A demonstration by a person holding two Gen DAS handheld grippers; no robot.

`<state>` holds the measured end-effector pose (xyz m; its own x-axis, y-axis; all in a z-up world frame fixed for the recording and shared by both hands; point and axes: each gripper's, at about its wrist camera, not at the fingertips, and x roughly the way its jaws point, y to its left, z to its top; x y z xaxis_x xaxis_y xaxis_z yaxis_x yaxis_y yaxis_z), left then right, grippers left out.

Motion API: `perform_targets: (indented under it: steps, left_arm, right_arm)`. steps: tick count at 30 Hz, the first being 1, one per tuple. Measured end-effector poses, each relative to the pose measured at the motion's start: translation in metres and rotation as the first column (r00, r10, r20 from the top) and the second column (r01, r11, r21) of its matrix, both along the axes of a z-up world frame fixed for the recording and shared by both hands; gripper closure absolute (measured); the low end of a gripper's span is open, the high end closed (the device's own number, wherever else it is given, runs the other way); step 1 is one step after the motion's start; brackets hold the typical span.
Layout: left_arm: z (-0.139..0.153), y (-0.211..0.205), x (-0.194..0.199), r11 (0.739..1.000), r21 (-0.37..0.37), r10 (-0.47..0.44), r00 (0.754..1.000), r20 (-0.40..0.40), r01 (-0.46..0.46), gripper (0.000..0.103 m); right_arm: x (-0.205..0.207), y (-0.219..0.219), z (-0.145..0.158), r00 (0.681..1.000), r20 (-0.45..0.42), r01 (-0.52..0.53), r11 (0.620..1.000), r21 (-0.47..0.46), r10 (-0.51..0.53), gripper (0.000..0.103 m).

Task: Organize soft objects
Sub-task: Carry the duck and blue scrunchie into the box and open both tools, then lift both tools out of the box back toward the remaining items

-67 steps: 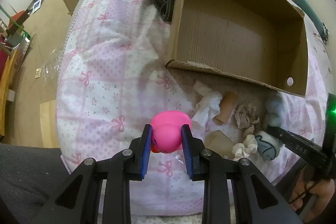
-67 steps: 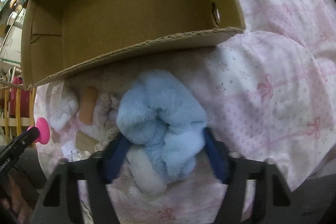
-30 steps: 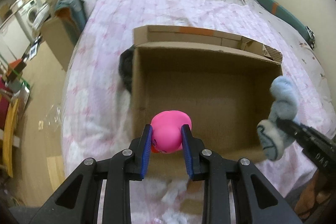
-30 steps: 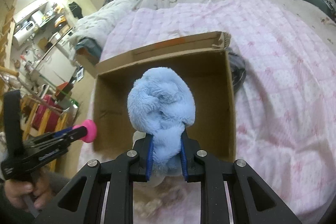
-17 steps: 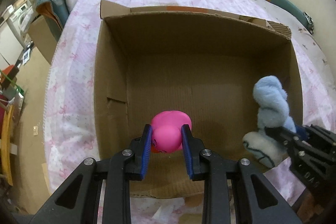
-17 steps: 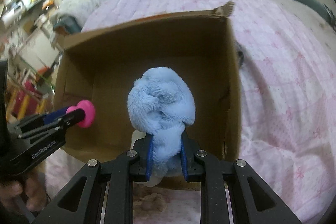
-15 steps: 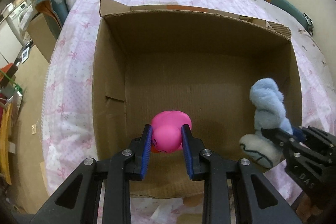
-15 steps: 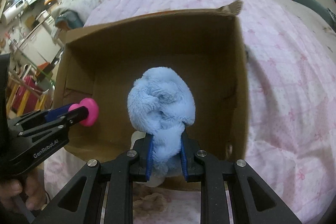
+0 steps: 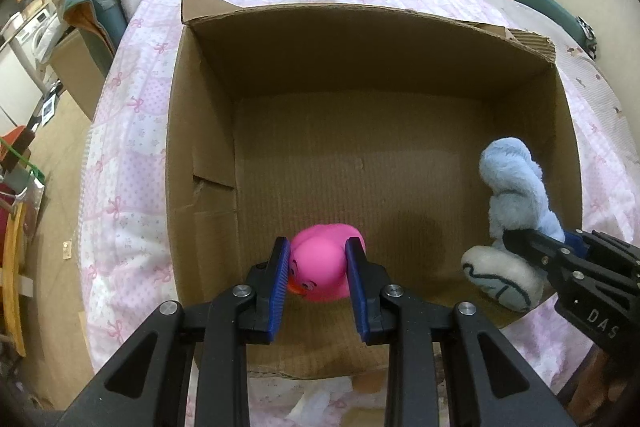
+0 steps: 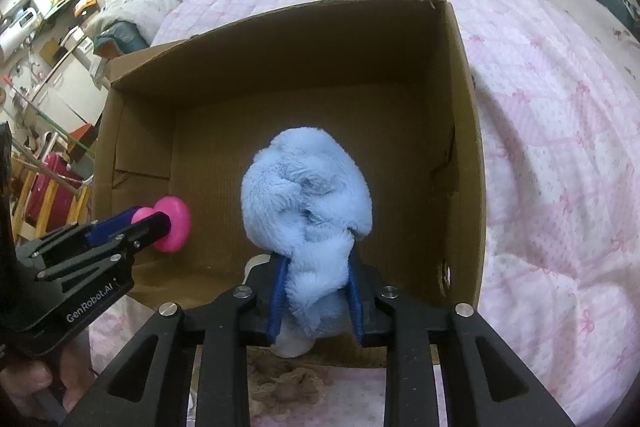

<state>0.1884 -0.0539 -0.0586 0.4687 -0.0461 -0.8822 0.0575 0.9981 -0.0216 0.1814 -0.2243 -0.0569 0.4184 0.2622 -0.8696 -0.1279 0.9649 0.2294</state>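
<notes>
An open cardboard box (image 9: pixel 200 131) lies on a pink quilted bed; it also shows in the right wrist view (image 10: pixel 464 131). My left gripper (image 9: pixel 319 269) is shut on a pink rubber duck (image 9: pixel 322 267) and holds it over the box's near left part. The duck also shows in the right wrist view (image 10: pixel 174 213). My right gripper (image 10: pixel 316 291) is shut on a fluffy light-blue plush toy (image 10: pixel 308 195) over the box's near right part. The plush also shows in the left wrist view (image 9: pixel 516 187), with its white foot (image 9: pixel 500 279) hanging.
The pink bedspread (image 10: pixel 560 147) surrounds the box. Small soft items, a lace scrunchie (image 10: pixel 284 387) and white cloth (image 9: pixel 320 399), lie on the bed in front of the box. A second cardboard box (image 9: pixel 76 67) and room clutter stand off the bed's left side.
Both grippers lifted their toys from the bed in front of the box and carried them forward over its open top. In the last half second they moved slightly further in.
</notes>
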Motion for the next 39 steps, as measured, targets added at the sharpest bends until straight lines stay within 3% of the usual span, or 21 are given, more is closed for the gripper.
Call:
perform_targets:
  steps: [4, 6, 7, 8, 18, 19, 22, 32, 39]
  left_arm:
    - [-0.002, -0.001, 0.001, 1.0, 0.002, 0.007, 1.0, -0.006, -0.007, 0.078]
    - [-0.002, -0.001, 0.002, 1.0, -0.005, 0.01, 1.0, -0.008, -0.01, 0.078]
    - [-0.002, 0.0, 0.002, 1.0, -0.008, 0.009, 1.0, -0.009, -0.009, 0.078]
    - [-0.001, 0.0, 0.002, 1.0, -0.008, 0.008, 1.0, -0.008, -0.008, 0.078]
    - [-0.007, 0.0, 0.003, 1.0, -0.003, 0.01, 1.0, -0.024, -0.01, 0.077]
    - [-0.007, 0.0, 0.004, 1.0, -0.002, 0.007, 1.0, -0.025, -0.007, 0.072]
    - [-0.006, -0.004, 0.004, 1.0, 0.011, 0.006, 1.0, -0.026, -0.005, 0.044]
    - [0.0, -0.005, 0.002, 1.0, 0.022, 0.01, 1.0, -0.016, -0.01, 0.043]
    - [0.023, 0.011, -0.011, 0.999, -0.033, 0.038, 0.999, 0.019, -0.038, 0.042]
  right_arm:
    - [0.0, -0.001, 0.001, 1.0, -0.004, 0.007, 1.0, 0.012, -0.007, 0.073]
    - [0.0, -0.002, 0.002, 1.0, 0.0, 0.009, 1.0, 0.019, -0.009, 0.061]
    - [-0.002, -0.005, 0.003, 1.0, 0.004, 0.011, 1.0, 0.027, -0.011, 0.04]
    - [-0.003, -0.006, 0.004, 1.0, 0.013, 0.016, 0.999, 0.036, -0.017, 0.031]
    - [-0.006, -0.013, 0.013, 0.998, 0.052, 0.021, 0.998, 0.054, -0.024, 0.03]
    - [-0.006, -0.013, 0.013, 0.998, 0.052, 0.022, 0.998, 0.055, -0.025, 0.03]
    - [-0.005, -0.012, 0.014, 0.998, 0.052, 0.027, 0.998, 0.055, -0.03, 0.03]
    - [-0.004, -0.01, 0.014, 0.998, 0.049, 0.032, 0.998, 0.053, -0.034, 0.03]
    - [-0.006, -0.017, 0.025, 0.996, 0.067, 0.056, 0.996, 0.074, -0.061, 0.03]
